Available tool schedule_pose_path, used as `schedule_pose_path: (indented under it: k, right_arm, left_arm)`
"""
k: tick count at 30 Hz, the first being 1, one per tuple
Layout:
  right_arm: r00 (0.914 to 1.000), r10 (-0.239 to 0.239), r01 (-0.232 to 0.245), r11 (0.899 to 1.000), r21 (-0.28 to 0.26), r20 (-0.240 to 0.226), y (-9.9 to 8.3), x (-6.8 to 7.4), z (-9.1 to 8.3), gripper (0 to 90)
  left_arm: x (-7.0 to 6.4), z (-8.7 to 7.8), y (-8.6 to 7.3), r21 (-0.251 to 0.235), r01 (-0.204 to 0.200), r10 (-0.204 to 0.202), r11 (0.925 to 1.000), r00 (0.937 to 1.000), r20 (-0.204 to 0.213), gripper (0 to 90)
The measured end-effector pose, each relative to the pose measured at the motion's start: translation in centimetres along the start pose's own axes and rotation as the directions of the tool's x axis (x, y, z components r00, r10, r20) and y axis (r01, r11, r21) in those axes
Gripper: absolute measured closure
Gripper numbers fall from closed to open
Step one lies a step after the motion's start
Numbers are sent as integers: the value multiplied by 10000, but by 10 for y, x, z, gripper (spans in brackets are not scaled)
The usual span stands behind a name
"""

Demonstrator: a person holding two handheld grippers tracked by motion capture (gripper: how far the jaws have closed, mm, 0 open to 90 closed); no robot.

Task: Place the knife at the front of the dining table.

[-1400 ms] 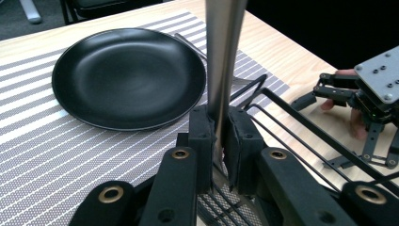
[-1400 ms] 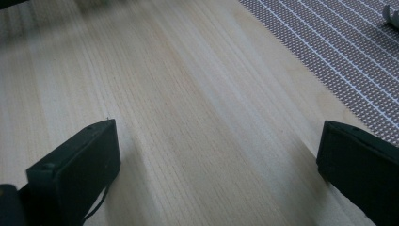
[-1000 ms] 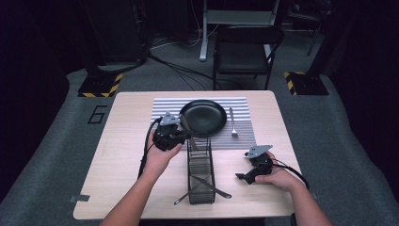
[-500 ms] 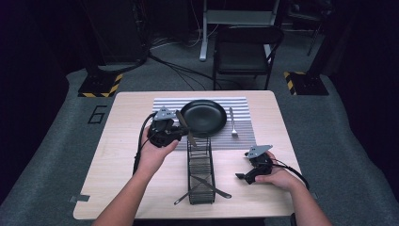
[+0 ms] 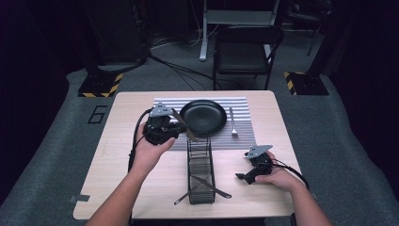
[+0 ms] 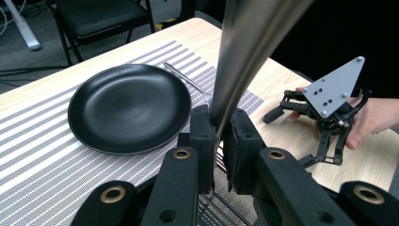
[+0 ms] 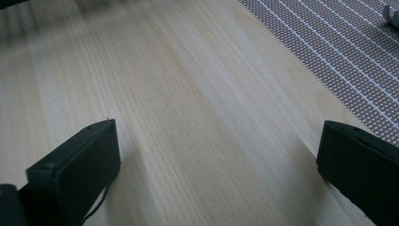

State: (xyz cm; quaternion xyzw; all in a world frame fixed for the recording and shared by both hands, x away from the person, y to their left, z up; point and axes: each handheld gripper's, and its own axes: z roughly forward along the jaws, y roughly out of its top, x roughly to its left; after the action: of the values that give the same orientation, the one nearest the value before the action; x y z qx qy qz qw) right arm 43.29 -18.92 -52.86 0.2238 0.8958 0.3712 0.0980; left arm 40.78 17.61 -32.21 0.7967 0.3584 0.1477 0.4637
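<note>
My left gripper (image 5: 178, 128) hovers over the left part of the striped placemat (image 5: 244, 107), shut on a steel knife (image 5: 191, 134). In the left gripper view the knife (image 6: 244, 52) rises steeply from between the closed jaws of my left gripper (image 6: 216, 136). A black plate (image 5: 203, 117) sits on the mat, with a fork (image 5: 232, 123) to its right. My right gripper (image 5: 242, 176) rests on the table at the right, open, with bare wood between its jaws (image 7: 216, 146). It also appears in the left gripper view as the right gripper (image 6: 324, 106), held by a hand.
A black wire caddy (image 5: 200, 162) stands at the table's front centre, with two utensils (image 5: 214, 188) poking out near its front end. A chair (image 5: 244, 52) stands beyond the far edge of the table (image 5: 117, 160). Cables trail from both grippers.
My left gripper has drifted left and a little away from the wire caddy, carrying the knife. The right gripper has stayed put.
</note>
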Motion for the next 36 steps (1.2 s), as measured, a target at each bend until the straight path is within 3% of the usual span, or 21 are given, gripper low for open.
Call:
schedule_pose_path:
  k: [28, 36]
  right_arm:
    - [10000, -3, 3, 10000, -2, -4, 0, 0, 0, 0]
    - [10000, 71, -71, 10000, -28, 14, 0, 0, 0, 0]
  left_arm:
    - [23, -44, 4, -578, 498, -518, 9971, 9981, -337, 827]
    - [33, -53, 1, -748, 605, -657, 9954, 9955, -687, 827]
